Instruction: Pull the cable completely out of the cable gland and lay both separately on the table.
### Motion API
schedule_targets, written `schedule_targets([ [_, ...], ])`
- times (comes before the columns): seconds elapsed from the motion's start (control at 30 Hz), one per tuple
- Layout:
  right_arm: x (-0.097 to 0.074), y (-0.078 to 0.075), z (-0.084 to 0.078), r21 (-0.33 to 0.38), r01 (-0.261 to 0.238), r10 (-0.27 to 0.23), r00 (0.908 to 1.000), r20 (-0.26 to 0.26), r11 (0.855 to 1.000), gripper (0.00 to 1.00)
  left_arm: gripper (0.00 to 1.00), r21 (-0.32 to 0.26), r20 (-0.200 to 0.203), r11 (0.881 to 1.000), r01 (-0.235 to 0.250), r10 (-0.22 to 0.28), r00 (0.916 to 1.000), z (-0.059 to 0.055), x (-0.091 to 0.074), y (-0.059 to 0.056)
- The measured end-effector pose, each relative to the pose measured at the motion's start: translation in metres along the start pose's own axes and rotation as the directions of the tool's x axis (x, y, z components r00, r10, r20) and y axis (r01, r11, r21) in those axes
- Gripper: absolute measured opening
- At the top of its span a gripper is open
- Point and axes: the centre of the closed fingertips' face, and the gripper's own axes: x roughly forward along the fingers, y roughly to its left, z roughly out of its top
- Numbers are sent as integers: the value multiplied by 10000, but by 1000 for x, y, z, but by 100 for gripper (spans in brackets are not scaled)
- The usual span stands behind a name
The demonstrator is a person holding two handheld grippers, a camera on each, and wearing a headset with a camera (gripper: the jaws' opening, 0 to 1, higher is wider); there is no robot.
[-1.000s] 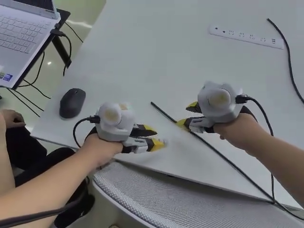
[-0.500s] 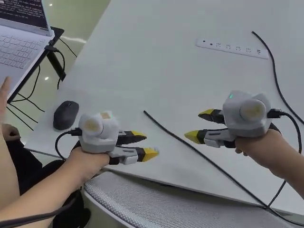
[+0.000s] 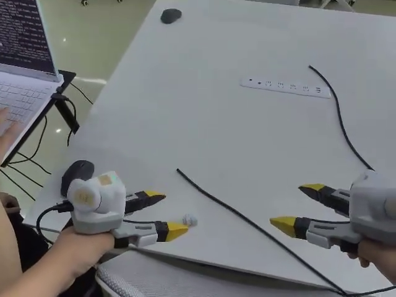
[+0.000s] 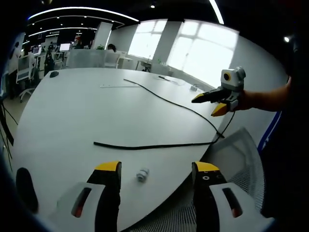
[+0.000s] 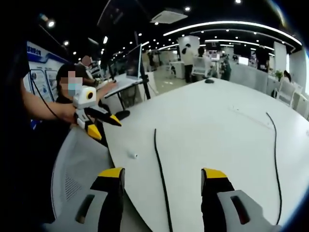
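A thin black cable (image 3: 247,223) lies loose on the white table (image 3: 204,111), running from mid-table to the near edge. A small white cable gland (image 3: 189,219) lies apart from it, near the table's front edge. My left gripper (image 3: 168,214) is open, its yellow tips just left of the gland. In the left gripper view the gland (image 4: 142,174) sits between the open jaws of that gripper (image 4: 157,168), with the cable (image 4: 154,146) beyond. My right gripper (image 3: 289,205) hangs open to the right of the cable. Its own view shows the cable (image 5: 160,164), the gland (image 5: 134,155) and my right gripper (image 5: 163,174).
A white power strip (image 3: 284,88) and a second black cable (image 3: 339,114) lie further back on the right. A dark mouse (image 3: 77,173) rests at the left edge, another mouse (image 3: 171,15) at the far end. A laptop (image 3: 21,68) stands left of the table. A mesh chair (image 4: 234,154) is below the front edge.
Both grippers have drawn apart and back from the cable, the right one off to the right. The gland now shows on the table by the left tips. The head camera tilted up.
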Motion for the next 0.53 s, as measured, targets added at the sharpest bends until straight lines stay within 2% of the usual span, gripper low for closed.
schedule_targets([
  [0.27,-19,-5,-25,174,131,-132,9999,57,9998,75,68,-65,76,9999,94,-94,9999,4,-6,-10],
  [0.37,-24,-2,-35,-41,97,-98,9999,-111,9999,79,72,211,-217,9998,40,-35,9998,-2,-7,-12],
  [0.43,-25,-1,-39,-46,42,-43,9999,-166,10000,82,75,77,-429,10000,12,-9,9991,-7,-7,-11],
  [0.53,-26,2,-50,100,-71,75,9992,-384,9999,88,78,8,-479,10000,-67,67,9988,-8,-8,-10],
])
